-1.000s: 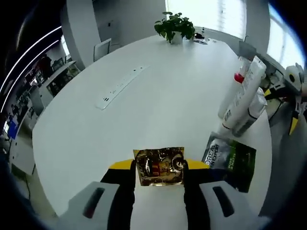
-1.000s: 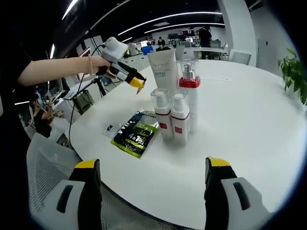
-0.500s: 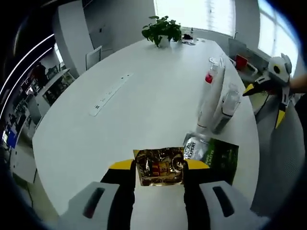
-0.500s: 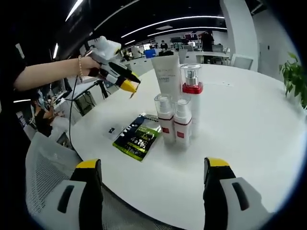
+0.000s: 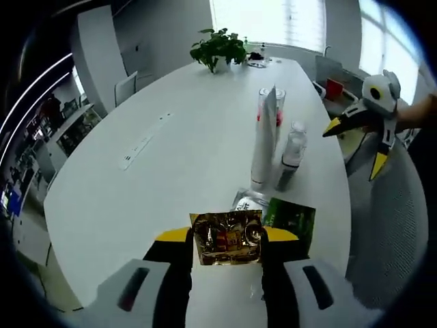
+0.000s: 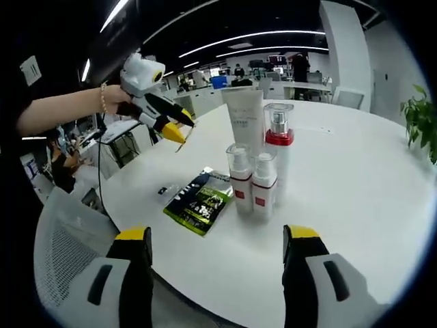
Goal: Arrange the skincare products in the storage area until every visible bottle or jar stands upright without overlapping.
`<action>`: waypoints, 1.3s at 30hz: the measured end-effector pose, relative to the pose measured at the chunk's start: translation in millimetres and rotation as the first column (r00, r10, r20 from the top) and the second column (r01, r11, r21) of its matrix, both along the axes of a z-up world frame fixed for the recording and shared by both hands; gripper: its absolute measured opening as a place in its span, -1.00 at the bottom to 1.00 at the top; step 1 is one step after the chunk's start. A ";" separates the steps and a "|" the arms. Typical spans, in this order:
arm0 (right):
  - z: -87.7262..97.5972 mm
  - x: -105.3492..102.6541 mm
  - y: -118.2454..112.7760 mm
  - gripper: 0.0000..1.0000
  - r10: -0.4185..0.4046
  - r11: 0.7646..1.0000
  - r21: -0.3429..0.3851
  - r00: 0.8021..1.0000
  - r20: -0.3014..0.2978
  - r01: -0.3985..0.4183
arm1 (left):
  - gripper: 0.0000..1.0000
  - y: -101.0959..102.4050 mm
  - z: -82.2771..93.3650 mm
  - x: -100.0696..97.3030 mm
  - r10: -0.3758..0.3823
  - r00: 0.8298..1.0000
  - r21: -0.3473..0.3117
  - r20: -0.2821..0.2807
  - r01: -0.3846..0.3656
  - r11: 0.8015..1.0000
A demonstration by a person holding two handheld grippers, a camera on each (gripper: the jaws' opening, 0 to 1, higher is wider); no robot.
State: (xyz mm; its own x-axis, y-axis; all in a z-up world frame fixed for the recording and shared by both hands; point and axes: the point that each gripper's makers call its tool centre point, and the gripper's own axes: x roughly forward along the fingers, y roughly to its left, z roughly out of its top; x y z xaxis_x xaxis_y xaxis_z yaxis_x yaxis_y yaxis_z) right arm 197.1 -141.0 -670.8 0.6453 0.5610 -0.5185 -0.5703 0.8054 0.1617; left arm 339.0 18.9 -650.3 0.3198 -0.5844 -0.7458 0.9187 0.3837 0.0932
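My left gripper (image 5: pixel 227 240) pinched a crinkly gold foil sachet (image 5: pixel 228 237) at lower centre, my right gripper (image 6: pixel 216 236) gaped wide, and the glossy cylindrical bottles (image 6: pixel 258 171) stood upright mid-frame on the smooth white table (image 6: pixel 355 184).

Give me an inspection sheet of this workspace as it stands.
Surface: white oval table, mostly bare.
Job's things: white tube, red-collared pump bottle and two small pump bottles upright in a tight cluster; gold sachet clamped in the left gripper.
Clutter: green sachet flat beside the bottles.
Grippers: left shut on the sachet, held above the table; right gripper open, empty.
Cables: a black cable hangs below the person's hand.
Surroundings: potted plant, mesh chair, open office.
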 end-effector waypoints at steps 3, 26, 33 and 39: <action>5.8 1.5 3.5 0.46 0.009 1.000 0.008 1.000 0.010 -0.009 | -0.21 -3.2 3.1 -8.2 -0.007 1.000 -0.009 0.001 0.007 1.000; 62.0 27.7 77.8 -0.02 0.111 0.966 0.228 0.992 0.057 -0.121 | -0.20 -33.5 19.1 -83.0 -0.088 0.996 -0.046 0.034 0.090 0.995; 68.7 33.7 90.9 -0.17 0.124 0.953 0.274 0.991 0.042 -0.131 | -0.21 -43.3 12.0 -98.9 -0.106 0.994 -0.041 0.028 0.107 0.993; 58.1 37.4 97.1 -0.37 0.121 0.956 0.273 0.992 -0.038 -0.106 | -0.20 -52.9 7.4 -111.9 -0.118 0.993 -0.053 0.019 0.119 0.991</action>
